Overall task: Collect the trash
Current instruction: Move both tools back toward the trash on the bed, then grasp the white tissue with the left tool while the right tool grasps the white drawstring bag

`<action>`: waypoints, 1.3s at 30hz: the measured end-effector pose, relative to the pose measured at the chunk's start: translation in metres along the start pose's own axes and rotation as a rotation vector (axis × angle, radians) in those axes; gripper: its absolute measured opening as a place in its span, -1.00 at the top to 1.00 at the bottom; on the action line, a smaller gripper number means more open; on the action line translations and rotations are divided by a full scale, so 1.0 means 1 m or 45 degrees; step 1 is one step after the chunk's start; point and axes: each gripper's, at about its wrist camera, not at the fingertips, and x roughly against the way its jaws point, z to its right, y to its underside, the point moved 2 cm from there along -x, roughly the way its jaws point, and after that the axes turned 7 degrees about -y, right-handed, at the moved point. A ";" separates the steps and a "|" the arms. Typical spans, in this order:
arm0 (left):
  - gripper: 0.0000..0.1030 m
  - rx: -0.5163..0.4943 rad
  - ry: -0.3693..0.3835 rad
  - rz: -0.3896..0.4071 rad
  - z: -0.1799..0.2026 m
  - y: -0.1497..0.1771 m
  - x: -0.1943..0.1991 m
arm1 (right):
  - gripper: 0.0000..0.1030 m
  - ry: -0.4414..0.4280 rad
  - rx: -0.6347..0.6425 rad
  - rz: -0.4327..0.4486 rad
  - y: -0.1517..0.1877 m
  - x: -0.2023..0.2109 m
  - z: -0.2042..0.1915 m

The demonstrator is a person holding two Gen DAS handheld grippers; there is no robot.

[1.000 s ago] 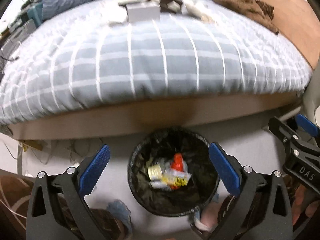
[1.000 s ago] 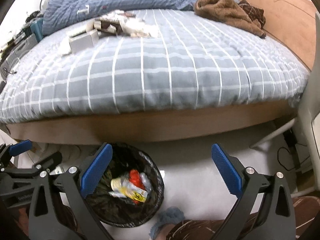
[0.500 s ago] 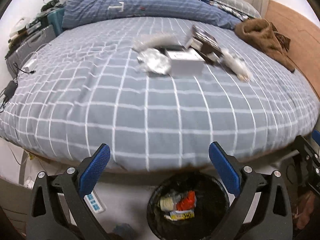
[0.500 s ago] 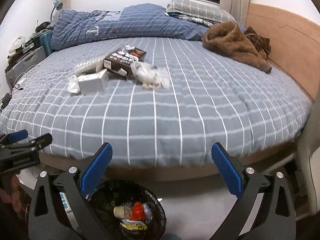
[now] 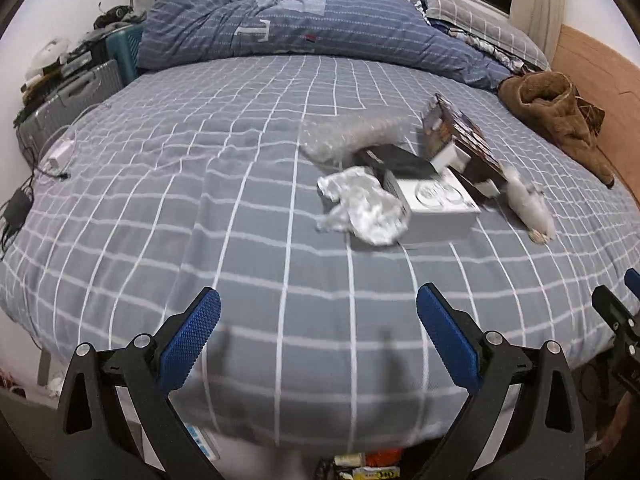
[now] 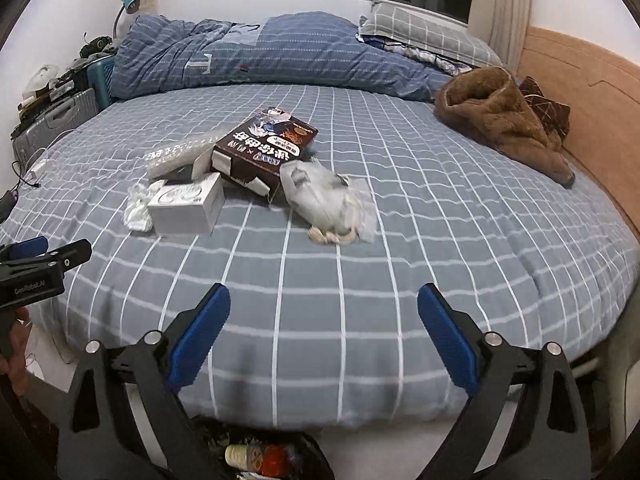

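Jaws on both tools spread wide, nothing between them. Left gripper [image 5: 318, 336] hovers over the near edge of the bed [image 5: 240, 240], aimed at the trash pile; right gripper [image 6: 324, 328] beside it, same height, same heading. Both look poised for a reach, no contact yet.

Trash sits mid-bed, well ahead of both: white box [image 6: 186, 210] with crumpled white wrapper [image 5: 364, 210] touching its left side, bubble wrap [image 5: 352, 136] behind, brown snack box [image 6: 266, 150] leaning on the pile, crumpled plastic bag [image 6: 330, 202] just right of it with a few nut shells [image 6: 332, 236] at its near edge. Likely clustered so either tool can pick from one spot.

Trash bin [image 6: 260, 456] is on the floor below the bed edge, right under the grippers, already holding a bottle and wrappers, so drops should be a short pull back.

Nothing blocks the path to the pile; bare quilt between. Left tool sits closest to the wrapper and white box, right tool to the bag. Not trash, probably: brown blanket [image 6: 504, 120] far right by the headboard [image 6: 592, 92], folded duvet [image 6: 260, 52] at the back, suitcase [image 6: 56, 120] and charger cables [image 5: 24, 200] at far left. Shells are small, may scatter if the bag is grabbed loosely.
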 end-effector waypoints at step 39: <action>0.69 -0.131 0.180 -0.125 0.041 -0.059 -0.104 | 0.07 -0.026 -0.066 -0.190 -0.063 -0.143 0.017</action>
